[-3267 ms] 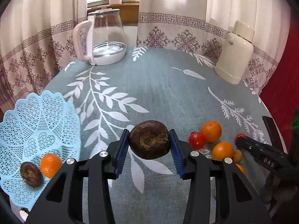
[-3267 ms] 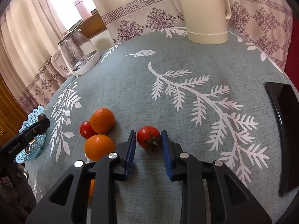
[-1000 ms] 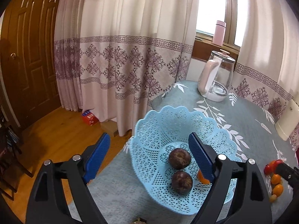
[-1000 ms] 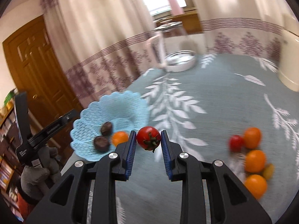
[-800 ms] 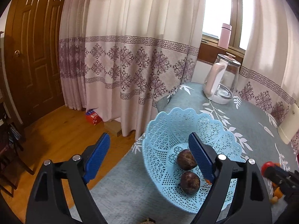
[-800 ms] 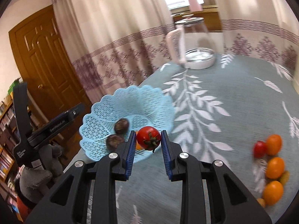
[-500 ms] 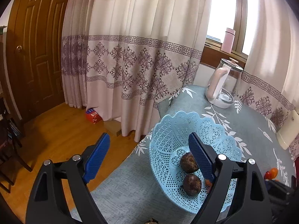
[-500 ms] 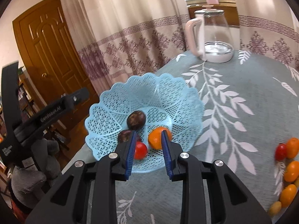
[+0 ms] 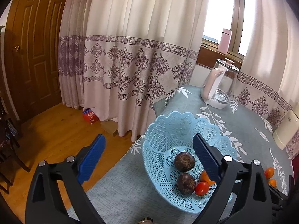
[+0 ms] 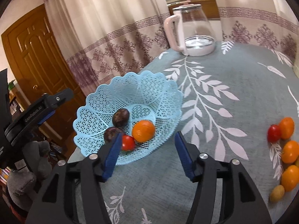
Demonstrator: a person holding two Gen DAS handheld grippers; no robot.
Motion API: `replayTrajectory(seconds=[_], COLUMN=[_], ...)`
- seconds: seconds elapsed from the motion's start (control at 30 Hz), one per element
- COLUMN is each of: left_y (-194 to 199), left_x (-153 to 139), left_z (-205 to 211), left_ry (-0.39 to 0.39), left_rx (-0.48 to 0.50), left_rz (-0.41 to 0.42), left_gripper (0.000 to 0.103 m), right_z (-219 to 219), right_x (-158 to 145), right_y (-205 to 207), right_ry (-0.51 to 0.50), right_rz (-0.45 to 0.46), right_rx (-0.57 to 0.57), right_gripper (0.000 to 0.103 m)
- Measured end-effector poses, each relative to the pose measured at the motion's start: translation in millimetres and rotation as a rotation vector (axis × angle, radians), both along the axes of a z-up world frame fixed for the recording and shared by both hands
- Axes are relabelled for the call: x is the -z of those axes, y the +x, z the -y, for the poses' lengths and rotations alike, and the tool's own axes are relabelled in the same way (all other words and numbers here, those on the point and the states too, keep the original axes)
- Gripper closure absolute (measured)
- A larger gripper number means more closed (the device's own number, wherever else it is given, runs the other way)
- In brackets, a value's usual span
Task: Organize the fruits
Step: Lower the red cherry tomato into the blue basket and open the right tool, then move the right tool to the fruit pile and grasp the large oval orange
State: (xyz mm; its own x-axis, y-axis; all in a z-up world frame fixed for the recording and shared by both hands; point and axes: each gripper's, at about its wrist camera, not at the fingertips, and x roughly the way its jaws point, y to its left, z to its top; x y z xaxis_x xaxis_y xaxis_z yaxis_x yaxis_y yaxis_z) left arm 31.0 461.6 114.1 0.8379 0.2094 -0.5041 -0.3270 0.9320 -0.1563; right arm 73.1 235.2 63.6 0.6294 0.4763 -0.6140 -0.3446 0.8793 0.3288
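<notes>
- We are holding the right gripper [image 10: 146,154] with jaws wide and empty, just short of the blue basket [image 10: 168,93].
- The loose fruit cluster [image 10: 286,149] is lying well off to our right, across open counter [image 10: 233,78].
- The left gripper [image 9: 147,158], jaws wide, is farther from the cluster, near the counter's edge.

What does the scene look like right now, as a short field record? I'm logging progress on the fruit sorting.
basket: light blue lattice basket near the table edge
in basket: two dark brown fruits, one orange, one tomato
loose on table: tomato, three oranges, small yellowish fruit
left gripper: open, empty
right gripper: open, empty
</notes>
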Motion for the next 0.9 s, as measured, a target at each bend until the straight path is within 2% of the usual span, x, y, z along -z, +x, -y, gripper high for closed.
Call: replayTrajectory(seconds=[0.07,0.43,0.57,0.67,0.73,0.9], left_y=[-0.3,0.8,0.3,0.4,-0.9,-1.5], left_x=[-1.1,-6.4,-7.1,-8.1,-8.0,-8.5], left_z=[4.6,26.1,34.5,41.4,44.5,53.7], left_ry=[0.008,0.034,0.042,0.047,0.053,0.061], left_rx=[0.01,0.075,0.1,0.121,0.13,0.152], left_rz=[0.005,0.024,0.026,0.03,0.031,0.029], left_gripper=[0.003,0.003,0.003,0.003,0.003,0.003], right_z=[4.5,45.7,60.1,72.0,83.6,117.3], right_x=[0.8,12.1,11.6,9.5,9.9,14.0], right_y=[-1.3,-13.5,-19.2,-25.6,-31.7,-42.9], right_ry=[0.005,0.007,-0.01,-0.038,-0.059,-0.079], right_rz=[0.0,-0.03,-0.015,0.013,0.027,0.02], right_rx=[0.017,0.117,0.164,0.205,0.249,0.366], right_gripper=[0.034,0.034,0.034,0.034,0.03,0.029])
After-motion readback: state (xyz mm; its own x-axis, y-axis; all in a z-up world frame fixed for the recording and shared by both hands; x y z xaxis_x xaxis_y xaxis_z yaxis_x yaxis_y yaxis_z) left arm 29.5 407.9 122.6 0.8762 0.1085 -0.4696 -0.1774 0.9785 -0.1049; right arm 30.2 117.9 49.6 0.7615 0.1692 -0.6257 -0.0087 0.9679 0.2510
